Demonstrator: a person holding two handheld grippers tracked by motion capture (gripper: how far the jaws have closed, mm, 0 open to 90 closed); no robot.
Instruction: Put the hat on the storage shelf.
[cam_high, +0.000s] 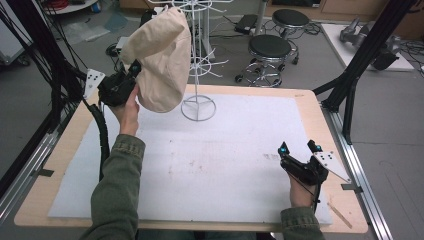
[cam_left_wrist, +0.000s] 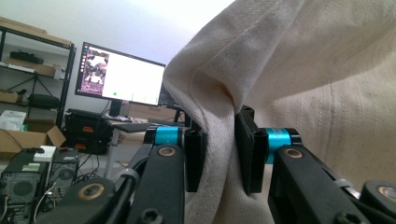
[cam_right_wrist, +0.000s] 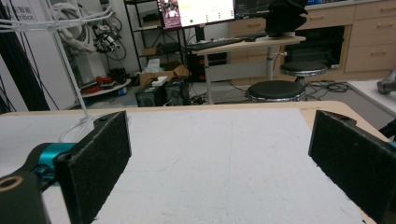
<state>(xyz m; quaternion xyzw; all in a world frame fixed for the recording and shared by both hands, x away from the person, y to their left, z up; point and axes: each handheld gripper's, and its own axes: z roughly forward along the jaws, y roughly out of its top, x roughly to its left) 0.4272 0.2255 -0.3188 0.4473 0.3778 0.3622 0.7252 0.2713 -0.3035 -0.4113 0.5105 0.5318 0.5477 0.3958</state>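
A cream cloth bag (cam_high: 160, 60) hangs in the air over the table's far left, beside a white wire rack (cam_high: 198, 65). My left gripper (cam_high: 136, 67) is at the bag's left edge, shut on a bunched fold of the cloth. In the left gripper view the bag (cam_left_wrist: 303, 70) is pinched between the two black pads of the left gripper (cam_left_wrist: 219, 154). My right gripper (cam_high: 298, 147) rests low near the table's right front, jaws wide open. Between the jaws of the right gripper (cam_right_wrist: 219, 144) there is just the white mat (cam_right_wrist: 215, 154). The rack's stem (cam_right_wrist: 65, 56) rises at the left.
A white mat (cam_high: 225, 165) covers the wooden table (cam_high: 310, 105). The rack's round base (cam_high: 198, 107) stands on the mat's far middle. Two black stools (cam_high: 270, 50) stand behind the table. A black frame post (cam_high: 352, 75) slants at the right edge.
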